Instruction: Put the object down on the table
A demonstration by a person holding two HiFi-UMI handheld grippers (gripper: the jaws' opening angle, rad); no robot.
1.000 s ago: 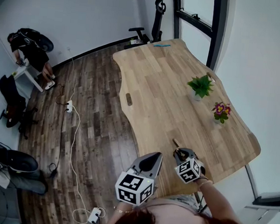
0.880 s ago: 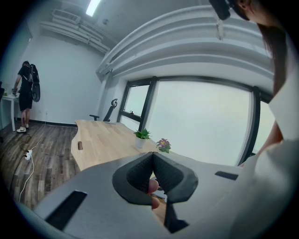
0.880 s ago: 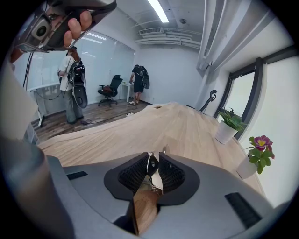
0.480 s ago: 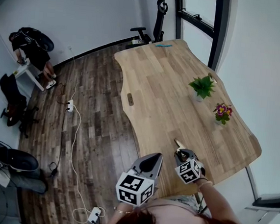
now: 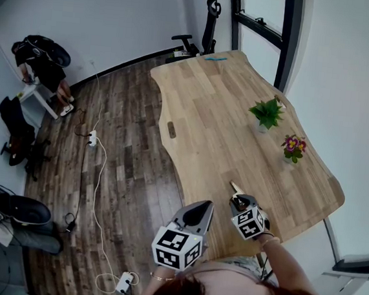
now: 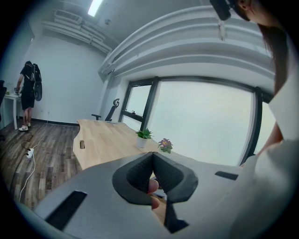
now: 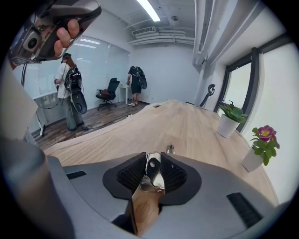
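Office room with a dark plank floor (image 5: 125, 157) and white walls, a long pale wooden table (image 5: 208, 107) along the right side by the window. On the table's far-right part, a green potted plant (image 5: 264, 114) and, a little nearer, a small pink-flowered pot (image 5: 291, 148). Beyond the table's far end, a black office chair (image 5: 202, 28). On the floor to the left, a white power strip (image 5: 91, 140) with its cable. At far left, a person in dark clothes (image 5: 42, 65) bent at a small white desk. Dark bags (image 5: 9, 211) heaped at near left. Over the table's near end, the right gripper (image 7: 153, 161), jaws closed tight on a wooden-handled tool (image 7: 153, 173): shiny metal neck pinched between the pads, wooden handle running back toward the camera, thin metal tip poking out past the jaws toward the table's far end. Impossible to tell whether that tip touches the wood. Just left of it, at the table's near-left edge, the left gripper (image 6: 152, 158), jaws pressed fully together with nothing between them.
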